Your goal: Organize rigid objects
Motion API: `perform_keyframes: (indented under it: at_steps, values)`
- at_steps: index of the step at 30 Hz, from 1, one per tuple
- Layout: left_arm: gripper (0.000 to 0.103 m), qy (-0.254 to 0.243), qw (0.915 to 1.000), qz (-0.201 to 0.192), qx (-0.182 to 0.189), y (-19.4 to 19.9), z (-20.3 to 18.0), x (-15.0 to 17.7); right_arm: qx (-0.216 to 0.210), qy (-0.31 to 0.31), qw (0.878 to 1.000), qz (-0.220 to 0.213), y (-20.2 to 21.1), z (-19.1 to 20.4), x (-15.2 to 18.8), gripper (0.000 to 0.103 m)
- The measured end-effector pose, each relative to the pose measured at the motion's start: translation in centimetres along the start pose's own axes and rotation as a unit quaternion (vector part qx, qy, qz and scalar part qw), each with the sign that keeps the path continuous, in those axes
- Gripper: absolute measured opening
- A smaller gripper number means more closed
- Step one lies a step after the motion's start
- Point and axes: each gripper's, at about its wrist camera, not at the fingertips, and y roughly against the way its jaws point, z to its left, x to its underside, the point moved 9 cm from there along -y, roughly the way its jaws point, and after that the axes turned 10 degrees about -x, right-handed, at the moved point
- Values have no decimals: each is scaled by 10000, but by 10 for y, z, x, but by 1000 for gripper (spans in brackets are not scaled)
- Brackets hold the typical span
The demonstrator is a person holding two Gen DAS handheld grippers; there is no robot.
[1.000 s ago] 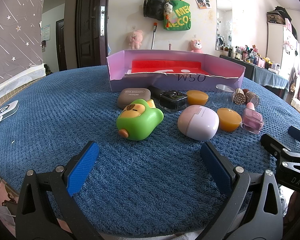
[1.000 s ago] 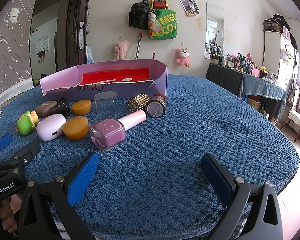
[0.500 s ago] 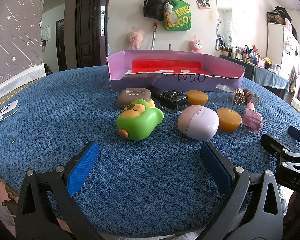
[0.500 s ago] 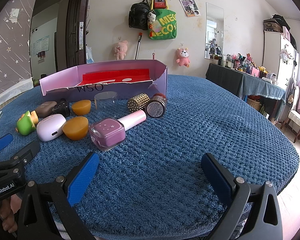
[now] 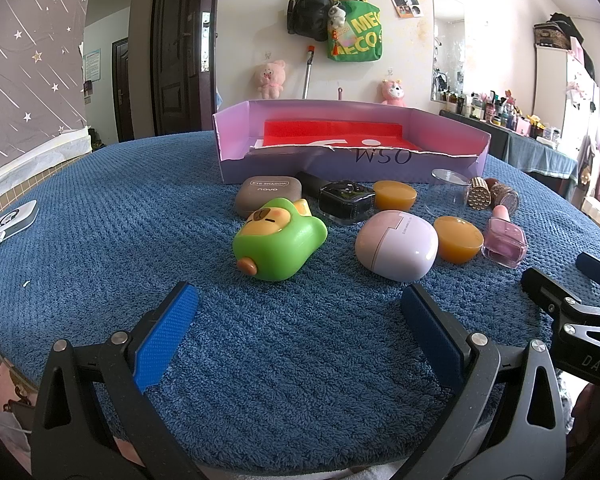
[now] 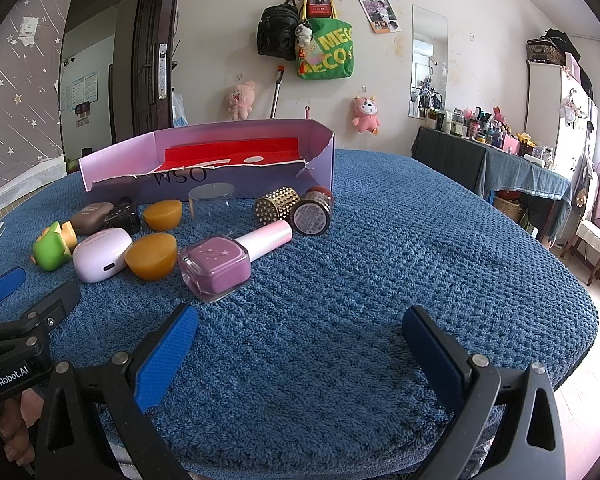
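A: Rigid objects, a dozen or so cosmetics and cases, lie loose on the blue-towelled desk [image 5: 100, 216], clustered at your 12 o'clock in front of the torn lilac box [image 5: 352, 148], which looks like their likely destination. Nothing seems to be in it yet.

B: And your tools? The left hand-held gripper [image 5: 296, 332] hovers low with its jaws spread wide and nothing between them. The right hand-held gripper [image 6: 296, 332] is likewise wide apart and unloaded.

A: From the left wrist view, the green capybara case [image 5: 279, 243] sits nearest, at 12 o'clock, with the lilac earbud case [image 5: 396, 245] at 1 o'clock. Both look like light, hard, glossy plastic, so they may squirt out of the pads; you would do best to close across the flatter sides.

B: From the right wrist view, the nail polish bottle [image 6: 216, 266] lies on its side at 11 o'clock, cap pointing away. Glass, probably: heavier and breakable. Take it across the square body, not the smooth pink cap.

A: The amber half-domes [image 6: 151, 256] and the clear cup [image 6: 212, 206] look slick and thin-walled; grip them gently. The studded gold tube [image 6: 276, 205] may roll.
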Motion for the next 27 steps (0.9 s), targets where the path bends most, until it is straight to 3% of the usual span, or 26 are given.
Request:
perform_keyframes:
  at_steps: [16,22,27]
  values:
    - [103,91,9996,199,168,-4,5,-4,-70,-19,10000,66,0,0,-2,103]
    - [103,242,9982,405,365,-10,11,-19,-169,-37,9998,-66,2,7,-31,103]
    - [103,93,9978,512,408,-16,16,-37,-200,-114,9997,82,-9,8,-45,103]
